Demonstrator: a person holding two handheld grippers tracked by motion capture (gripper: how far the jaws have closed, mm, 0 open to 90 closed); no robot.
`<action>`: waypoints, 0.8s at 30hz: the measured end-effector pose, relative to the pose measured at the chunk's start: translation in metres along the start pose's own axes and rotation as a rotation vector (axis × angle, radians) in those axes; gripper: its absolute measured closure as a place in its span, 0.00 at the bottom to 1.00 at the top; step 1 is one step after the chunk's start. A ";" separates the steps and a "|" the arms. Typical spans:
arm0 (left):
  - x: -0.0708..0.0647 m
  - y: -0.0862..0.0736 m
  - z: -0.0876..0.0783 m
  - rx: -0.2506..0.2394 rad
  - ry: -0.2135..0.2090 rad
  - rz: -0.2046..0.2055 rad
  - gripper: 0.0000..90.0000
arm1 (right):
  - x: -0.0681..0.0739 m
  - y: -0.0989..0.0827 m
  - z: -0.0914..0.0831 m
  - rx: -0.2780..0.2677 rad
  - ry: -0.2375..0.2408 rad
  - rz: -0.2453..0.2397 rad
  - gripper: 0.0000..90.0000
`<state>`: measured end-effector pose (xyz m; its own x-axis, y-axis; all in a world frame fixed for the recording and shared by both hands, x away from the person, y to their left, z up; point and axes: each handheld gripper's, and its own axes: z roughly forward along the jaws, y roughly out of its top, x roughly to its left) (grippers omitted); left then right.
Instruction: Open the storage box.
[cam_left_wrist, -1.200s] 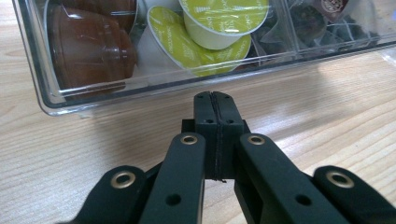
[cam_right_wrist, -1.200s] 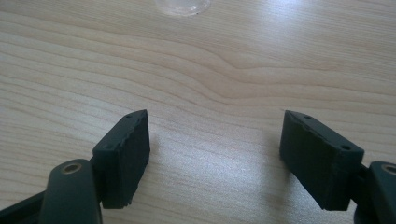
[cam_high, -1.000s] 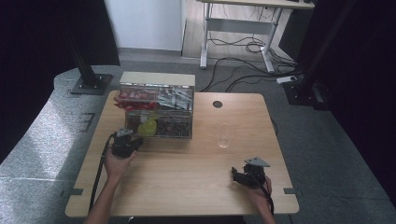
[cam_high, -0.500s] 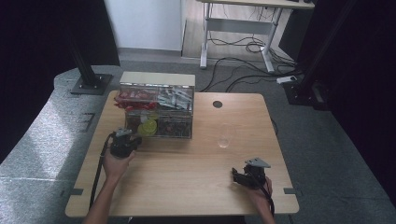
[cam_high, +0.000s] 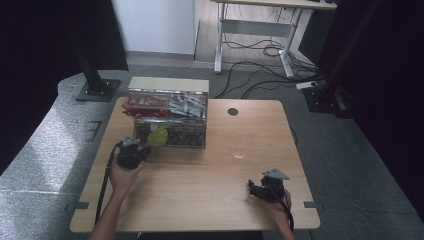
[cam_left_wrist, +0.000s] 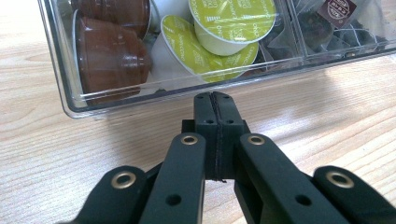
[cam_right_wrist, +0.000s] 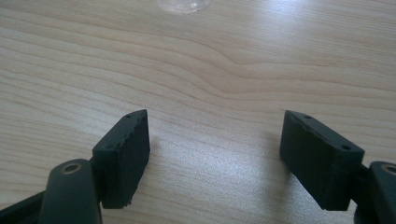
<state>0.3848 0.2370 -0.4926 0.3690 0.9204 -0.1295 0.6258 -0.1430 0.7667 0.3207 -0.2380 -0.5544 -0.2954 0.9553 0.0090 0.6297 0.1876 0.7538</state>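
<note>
Left gripper (cam_left_wrist: 215, 100) jaws clenched on nothing, tips just short of the clear box (cam_left_wrist: 84, 105) of pods (cam_left_wrist: 232, 18); right gripper (cam_right_wrist: 215, 154) jaws spread over bare table (cam_right_wrist: 196, 60); nothing moved over the last second, so likely no pick begun.

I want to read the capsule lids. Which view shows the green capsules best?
The left gripper view: the green capsules lie close up inside the clear box, printed lids facing the camera. The high view shows a small yellow-green blob.
</note>
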 end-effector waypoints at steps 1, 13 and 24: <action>0.000 0.000 0.000 -0.003 -0.001 0.000 1.00 | 0.000 0.000 0.000 0.000 0.000 0.000 0.27; -0.003 0.016 -0.008 -0.036 -0.006 -0.005 1.00 | 0.000 0.000 0.000 -0.001 -0.004 -0.003 0.27; -0.002 0.027 -0.016 -0.042 -0.010 -0.001 1.00 | 0.001 0.000 -0.001 -0.004 -0.009 -0.007 0.27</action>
<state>0.3900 0.2372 -0.4618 0.3750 0.9169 -0.1365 0.5968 -0.1261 0.7924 0.3197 -0.2370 -0.5542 -0.2932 0.9560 -0.0026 0.6249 0.1937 0.7563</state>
